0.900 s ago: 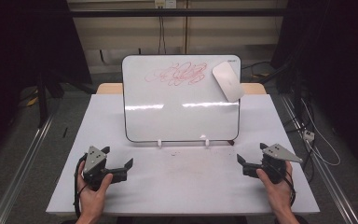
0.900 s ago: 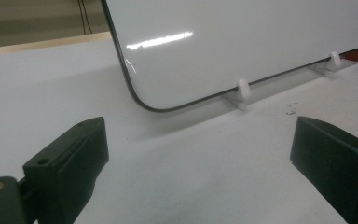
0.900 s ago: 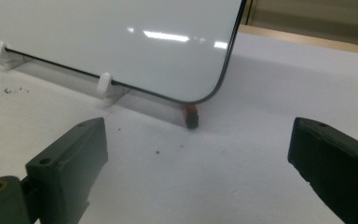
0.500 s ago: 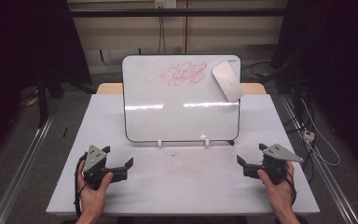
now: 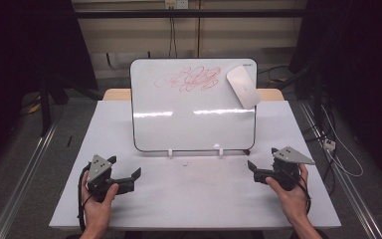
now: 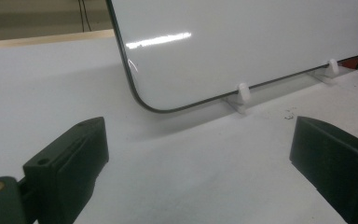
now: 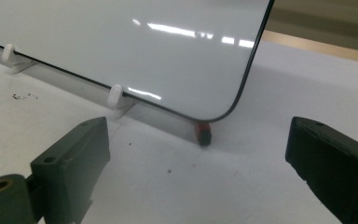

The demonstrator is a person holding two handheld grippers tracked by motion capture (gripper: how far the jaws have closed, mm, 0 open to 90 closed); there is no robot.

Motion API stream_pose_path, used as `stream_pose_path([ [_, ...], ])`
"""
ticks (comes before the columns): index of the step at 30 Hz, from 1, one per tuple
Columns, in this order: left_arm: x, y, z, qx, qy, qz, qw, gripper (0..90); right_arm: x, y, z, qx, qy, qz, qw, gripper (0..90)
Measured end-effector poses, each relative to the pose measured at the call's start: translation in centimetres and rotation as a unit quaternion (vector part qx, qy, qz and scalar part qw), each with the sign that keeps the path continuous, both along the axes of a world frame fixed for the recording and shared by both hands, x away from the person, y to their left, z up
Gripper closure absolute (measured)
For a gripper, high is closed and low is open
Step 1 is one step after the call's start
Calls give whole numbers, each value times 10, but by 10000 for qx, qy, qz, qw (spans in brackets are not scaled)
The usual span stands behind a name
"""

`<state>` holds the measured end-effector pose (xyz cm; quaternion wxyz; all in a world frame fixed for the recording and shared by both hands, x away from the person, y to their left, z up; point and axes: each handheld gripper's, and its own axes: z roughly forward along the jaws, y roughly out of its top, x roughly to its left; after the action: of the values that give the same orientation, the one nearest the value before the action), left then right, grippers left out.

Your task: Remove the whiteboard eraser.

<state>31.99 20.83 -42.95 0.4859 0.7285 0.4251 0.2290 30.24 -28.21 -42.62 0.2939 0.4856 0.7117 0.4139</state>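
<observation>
No visible change from the 2 earlier high-view frames: both hands sat in the same spots and the whiteboard (image 5: 194, 104) had not moved. In the high view the left gripper (image 5: 135, 175) rested near the front left of the white table (image 5: 199, 199), the right gripper (image 5: 251, 166) near the front right, well apart from each other, both pointing inward. Both had jaws spread wide with nothing between them; the 2 gripper views confirmed bare table between the black jaws. The whiteboard stood tilted back at the table's middle rear on 2 small white clips (image 5: 170, 152), with a red scribble (image 5: 191, 79) near its top and a white eraser (image 5: 242, 86) stuck at the top right corner. The scribble and eraser were seen from the high view, the gripper views cut off the board's top. The left gripper view (image 6: 196, 154) showed the board's lower left corner, the clips (image 6: 243, 91) and dark crumbs (image 6: 289, 113) on the table. The right gripper view (image 7: 196, 158) showed the lower right corner and a small red and black piece (image 7: 203, 131) under it, which was barely readable from above.
</observation>
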Motion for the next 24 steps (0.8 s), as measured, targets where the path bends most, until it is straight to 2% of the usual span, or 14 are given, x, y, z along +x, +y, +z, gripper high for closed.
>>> stream_pose_path([
  [3, 2, 0, -1, 22, 77, -42, 10000, 44, 8, 3, 5, -19, -55, -12, 10000, 51],
  [7, 4, -1, -2, 45, 81, -67, 9999, 44, 18, 8, 11, 16, -86, -34, 10000, 54],
  [9, 4, -1, -2, 31, 73, -83, 9999, 43, 28, 12, 16, -19, -288, -52, 9996, 49],
  [10, 4, -2, -2, 51, 55, -88, 9999, 43, 28, 12, 16, -19, -288, -52, 9996, 49],
  [11, 6, -1, -3, 66, 77, -101, 9999, 44, 35, 13, 20, -78, -380, -92, 9992, 47],
  [13, 6, 0, -4, 51, 102, -103, 9999, 44, 39, 13, 22, -20, -397, -98, 9992, 44],
  [14, 7, 0, -5, 9, 121, -85, 9999, 44, 45, 12, 26, -42, -458, -192, 9988, 34],
  [18, 9, -1, -5, 21, 310, -121, 9994, 44, 58, 14, 36, -239, -556, -230, 9979, 24],
  [21, 7, -3, -4, 67, 244, -117, 9996, 44, 64, 15, 42, -281, -588, -249, 9976, 21],
  [22, 7, -3, -4, 48, 247, -131, 9996, 43, 68, 16, 49, -272, -563, -177, 9979, 24],
  [24, 6, -3, -1, 96, 132, -72, 9998, 43, 72, 18, 55, -313, -563, -144, 9978, 24],
])
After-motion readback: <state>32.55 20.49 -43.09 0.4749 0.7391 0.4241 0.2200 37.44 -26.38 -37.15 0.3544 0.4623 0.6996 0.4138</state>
